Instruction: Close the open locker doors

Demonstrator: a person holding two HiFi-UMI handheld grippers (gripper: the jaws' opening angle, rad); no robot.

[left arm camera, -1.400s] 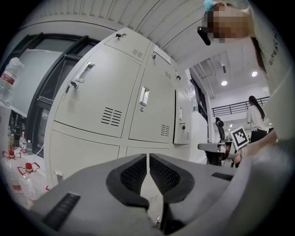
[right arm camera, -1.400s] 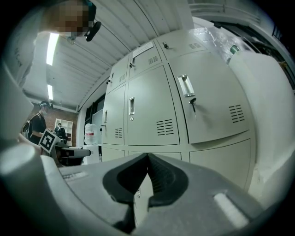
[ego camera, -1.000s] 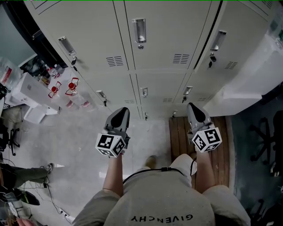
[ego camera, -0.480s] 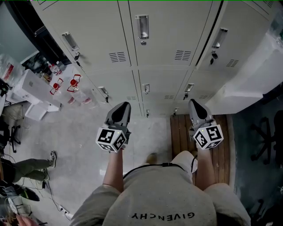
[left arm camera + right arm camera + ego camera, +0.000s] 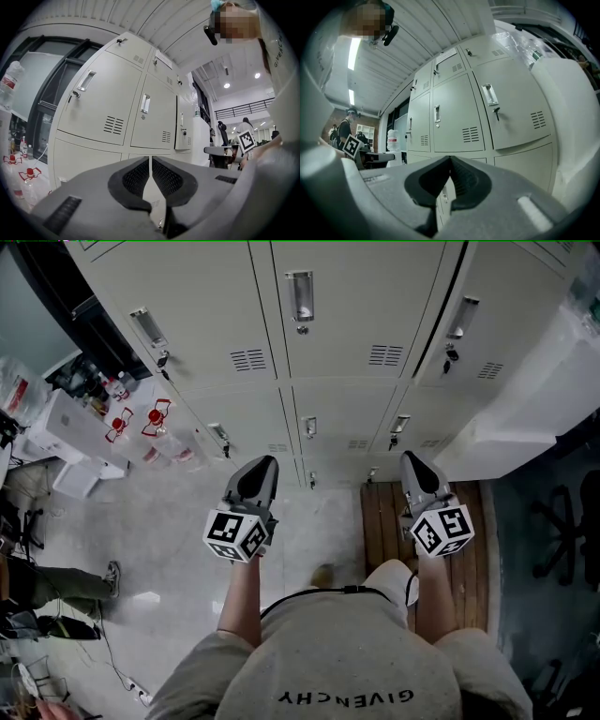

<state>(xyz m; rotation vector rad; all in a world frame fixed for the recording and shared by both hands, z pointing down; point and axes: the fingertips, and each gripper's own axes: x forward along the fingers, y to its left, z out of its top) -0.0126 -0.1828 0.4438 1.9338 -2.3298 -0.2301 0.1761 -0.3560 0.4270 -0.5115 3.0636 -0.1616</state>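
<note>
A bank of grey lockers point(image 5: 337, 324) fills the top of the head view. The upper right door point(image 5: 478, 329) looks slightly ajar, with a dark gap along its left edge; in the left gripper view this door point(image 5: 183, 131) juts out from the row. The middle door point(image 5: 352, 306) and the upper left door point(image 5: 178, 324) lie flush. My left gripper point(image 5: 263, 465) is shut and empty, held short of the lower lockers. My right gripper point(image 5: 410, 459) is also shut and empty, level with the right column. Both sets of jaws point(image 5: 150, 161) point(image 5: 449, 161) meet with nothing between them.
Water bottles with red caps point(image 5: 155, 418) stand at the left by a white box point(image 5: 70, 427). A wooden platform point(image 5: 384, 521) lies under my right gripper. A white cabinet point(image 5: 534, 399) and an office chair point(image 5: 562, 540) are at the right. A person's leg point(image 5: 47, 582) shows lower left.
Both grippers keep their places. The view has tilted a little, so the lockers sit slightly higher. The bystander's leg at lower left has shifted.
</note>
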